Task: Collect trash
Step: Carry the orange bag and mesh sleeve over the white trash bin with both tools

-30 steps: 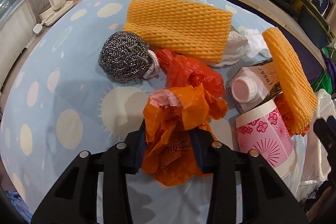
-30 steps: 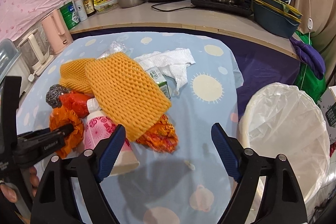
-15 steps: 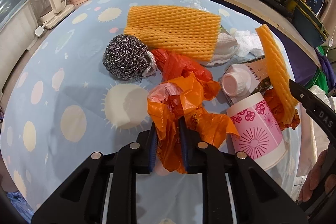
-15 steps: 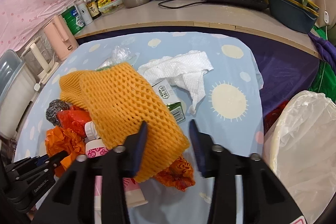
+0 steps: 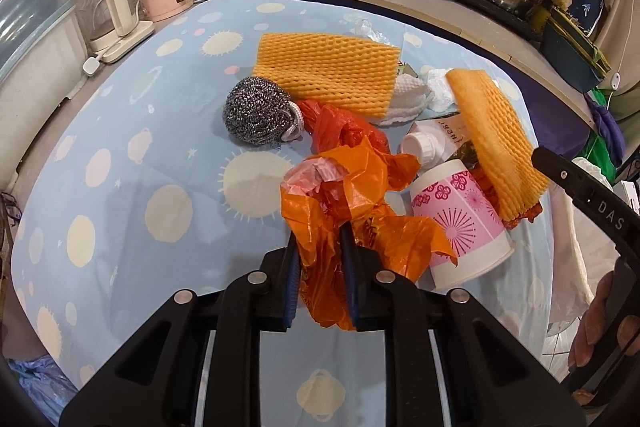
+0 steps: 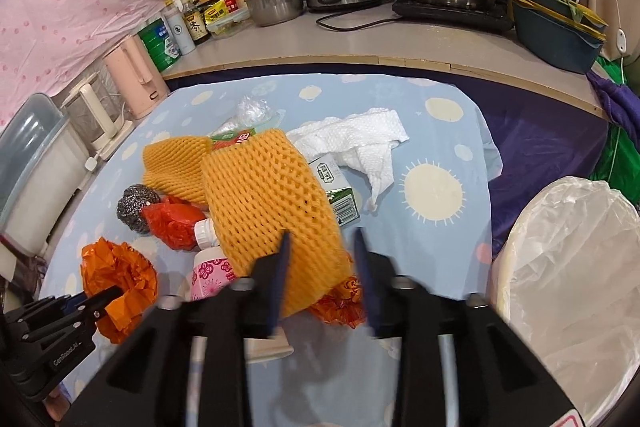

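Table (image 6: 448, 131): covered with a blue sun-print cloth; the trash lies heaped on its left half in the right wrist view.
Bin (image 6: 568, 267): lined with a clear bag, standing just beside the table's right edge; nothing can be seen in it from here.
Foam net (image 6: 268, 203): orange mesh sleeve draped over the pile, its near end between the jaws of the right tool (image 6: 320, 267).
Right tool: jaws opening, blurred, the net's end between them; whether the pads press on it cannot be told.
Left tool (image 5: 320, 267): pressed together on the orange plastic bag (image 5: 352, 207), pinching a fold near its lower edge.
Orange plastic bag: crumpled, held above the cloth, just beside the paper cup (image 5: 460, 223).
Paper cup: pink flowered, tipped on its side; its inside is not visible.
Step in hand, as I judge it: carry the bag to the bin.
Doing it well: keep the pinch firm, lift clear of the cup so the trailing plastic does not drag it, release only over the liner.
Risk: thin film may slip.
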Demonstrator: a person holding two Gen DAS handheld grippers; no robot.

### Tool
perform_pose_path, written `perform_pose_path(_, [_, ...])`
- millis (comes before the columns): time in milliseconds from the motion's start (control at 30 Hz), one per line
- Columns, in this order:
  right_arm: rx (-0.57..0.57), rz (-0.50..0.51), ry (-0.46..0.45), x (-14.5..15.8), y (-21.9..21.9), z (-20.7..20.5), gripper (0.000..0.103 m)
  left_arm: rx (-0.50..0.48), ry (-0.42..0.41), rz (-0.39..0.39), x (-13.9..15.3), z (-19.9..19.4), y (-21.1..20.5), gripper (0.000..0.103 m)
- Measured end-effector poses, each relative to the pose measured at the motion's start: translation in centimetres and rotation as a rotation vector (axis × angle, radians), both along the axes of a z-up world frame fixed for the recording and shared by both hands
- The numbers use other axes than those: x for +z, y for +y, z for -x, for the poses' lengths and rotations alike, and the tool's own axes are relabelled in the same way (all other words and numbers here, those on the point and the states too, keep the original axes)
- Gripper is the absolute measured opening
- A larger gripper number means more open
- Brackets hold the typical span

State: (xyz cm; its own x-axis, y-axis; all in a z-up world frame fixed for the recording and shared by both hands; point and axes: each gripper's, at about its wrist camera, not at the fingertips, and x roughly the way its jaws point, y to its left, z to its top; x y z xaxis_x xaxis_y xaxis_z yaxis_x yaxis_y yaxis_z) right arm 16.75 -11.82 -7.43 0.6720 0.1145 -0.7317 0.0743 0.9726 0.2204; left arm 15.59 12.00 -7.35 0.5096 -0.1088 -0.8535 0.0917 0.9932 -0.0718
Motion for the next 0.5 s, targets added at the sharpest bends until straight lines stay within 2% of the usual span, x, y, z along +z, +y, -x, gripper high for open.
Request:
perform_pose_path(100, [0.012,-0.031,0.02,-0.7,-0.4,-0.5,0.052,-0.002,-0.003,0.0,0.2,0.5,0.0,0.018])
perform_pose_path(167, [0.021,-0.052,0.036,-1.4,-0.7,-1.1,0.06,-0.004,-0.007,0.0,0.3,0.7,-0.1,0.018])
perform_pose_path(267, [0.035,-0.083,0.07,-2.7,-1.1,-1.8,0.059,-0.008,-0.008,-0.004,0.3,0.8,-0.2,0.018])
perform_pose_path(300, [0.043,-0.091,0.076,-2.9,-1.1,-1.9,0.055,-0.008,-0.009,-0.004,0.3,0.9,-0.2,0.018])
perform_pose_path(367, [0.058,-0.076,0.071,-2.7,-0.7,-1.6,0.03,-0.008,-0.014,-0.005,0.5,1.0,-0.1,0.018])
perform_pose_path(500, [0.063,-0.024,0.045,-1.5,0.2,-0.5,0.014,-0.011,-0.023,-0.007,1.0,1.5,-0.4,0.018])
